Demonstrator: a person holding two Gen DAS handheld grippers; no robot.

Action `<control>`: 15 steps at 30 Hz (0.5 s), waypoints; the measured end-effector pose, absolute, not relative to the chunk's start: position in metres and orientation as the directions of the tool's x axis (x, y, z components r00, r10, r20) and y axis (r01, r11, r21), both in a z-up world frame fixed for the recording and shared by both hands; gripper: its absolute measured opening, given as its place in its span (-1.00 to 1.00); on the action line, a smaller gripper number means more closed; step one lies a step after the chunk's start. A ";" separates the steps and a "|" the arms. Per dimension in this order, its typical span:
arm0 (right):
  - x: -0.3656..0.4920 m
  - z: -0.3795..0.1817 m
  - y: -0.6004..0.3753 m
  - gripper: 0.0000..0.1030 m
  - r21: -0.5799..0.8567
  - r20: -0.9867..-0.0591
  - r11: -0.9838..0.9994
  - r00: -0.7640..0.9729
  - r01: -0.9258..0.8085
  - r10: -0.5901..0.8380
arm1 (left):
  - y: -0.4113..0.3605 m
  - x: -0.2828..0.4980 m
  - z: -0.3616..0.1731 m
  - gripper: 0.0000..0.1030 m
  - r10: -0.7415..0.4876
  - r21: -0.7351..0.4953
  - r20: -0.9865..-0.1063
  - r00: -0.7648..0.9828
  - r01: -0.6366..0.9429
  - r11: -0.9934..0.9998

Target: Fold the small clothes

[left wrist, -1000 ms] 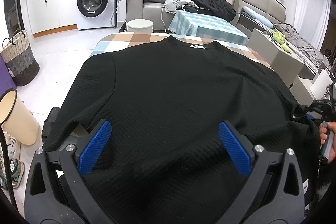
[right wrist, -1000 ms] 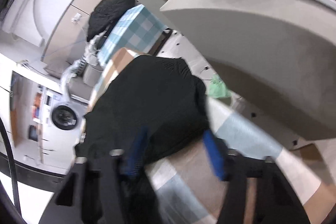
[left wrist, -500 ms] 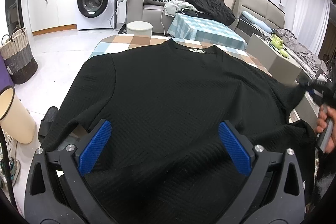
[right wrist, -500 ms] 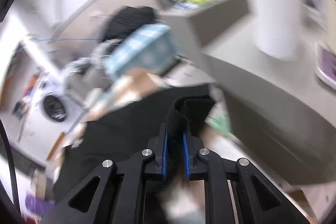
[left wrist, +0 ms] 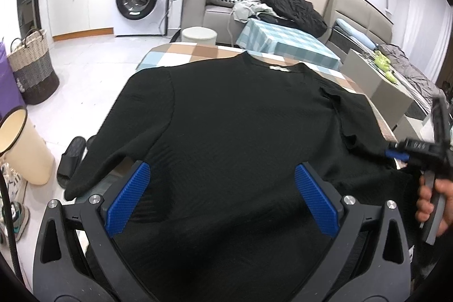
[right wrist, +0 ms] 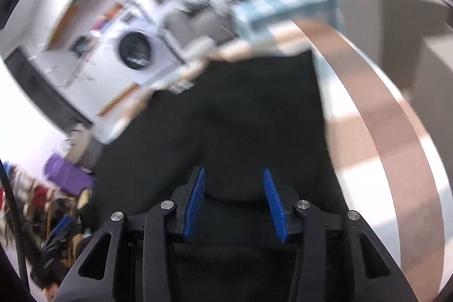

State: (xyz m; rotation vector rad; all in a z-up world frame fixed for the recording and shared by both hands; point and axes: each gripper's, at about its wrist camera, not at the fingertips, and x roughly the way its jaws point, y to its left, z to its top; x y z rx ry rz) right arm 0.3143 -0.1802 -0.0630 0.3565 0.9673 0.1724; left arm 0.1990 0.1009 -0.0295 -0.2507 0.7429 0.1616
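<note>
Black top (left wrist: pixel 240 118) spread flat (right sleeve folded in) — checked table (left wrist: pixel 198 51).

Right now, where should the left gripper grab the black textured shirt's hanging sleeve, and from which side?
Grip the cuff end of the left sleeve of the black textured shirt, coming from the table's left edge: it droops off the checked tablecloth, so its edge hangs free, probably easiest for the wide-open left gripper.

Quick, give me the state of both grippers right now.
Left gripper: open wide above the black top, gripping nothing.
Right gripper: jaws opening, pads clear of the black cloth under them.
</note>
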 end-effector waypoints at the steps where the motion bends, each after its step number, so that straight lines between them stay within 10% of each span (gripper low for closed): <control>1: 0.314 -0.070 -0.182 -0.15 0.365 -0.788 0.930 0.547 0.048 0.281 | 0.104 0.197 -0.031 0.98 0.070 -0.162 -0.689 0.721 -0.247 0.955; 10: 0.299 -0.060 -0.175 -0.08 0.434 -0.744 0.901 0.569 0.013 0.351 | 0.178 0.152 -0.047 0.94 0.167 -0.225 -0.737 0.655 -0.471 0.853; 15: 0.278 -0.049 -0.162 0.00 0.438 -0.716 0.898 0.584 -0.050 0.382 | 0.227 0.130 -0.068 0.27 0.078 -0.371 -0.780 0.621 -0.559 0.741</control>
